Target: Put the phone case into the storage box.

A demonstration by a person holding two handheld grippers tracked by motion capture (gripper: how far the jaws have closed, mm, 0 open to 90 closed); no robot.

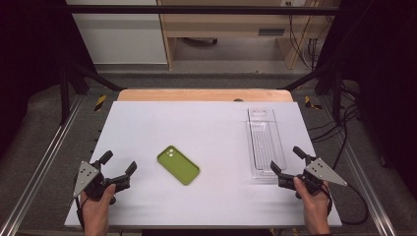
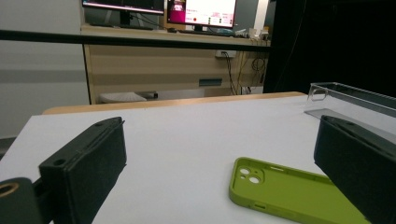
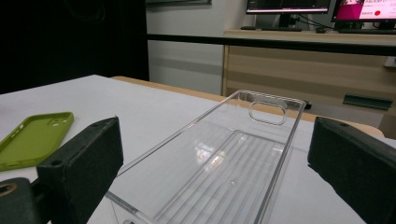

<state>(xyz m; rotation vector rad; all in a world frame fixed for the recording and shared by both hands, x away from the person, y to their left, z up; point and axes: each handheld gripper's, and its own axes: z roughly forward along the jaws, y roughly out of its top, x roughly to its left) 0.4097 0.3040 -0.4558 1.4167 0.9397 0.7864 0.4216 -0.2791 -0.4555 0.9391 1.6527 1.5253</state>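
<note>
In the high view, a lime-green silicone phone case (image 1: 178,164) is seen flat on the white surface (image 1: 196,128), between the left gripper (image 1: 118,164) and right gripper (image 1: 285,158); both are spread wide, holding nothing. A clear plastic rectangular tray (image 1: 264,143) lies just beyond the right gripper.

In the left gripper view, the case (image 2: 285,193) is framed by wide-open, empty jaws.

In the right gripper view, the tray (image 3: 224,163) is framed by wide-open jaws, untouched. No writing can be read.

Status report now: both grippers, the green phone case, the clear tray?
Left gripper open, right gripper open, both empty. Green phone case flat on table, untouched. Clear tray empty, right gripper at its near end. Path unobstructed.
</note>
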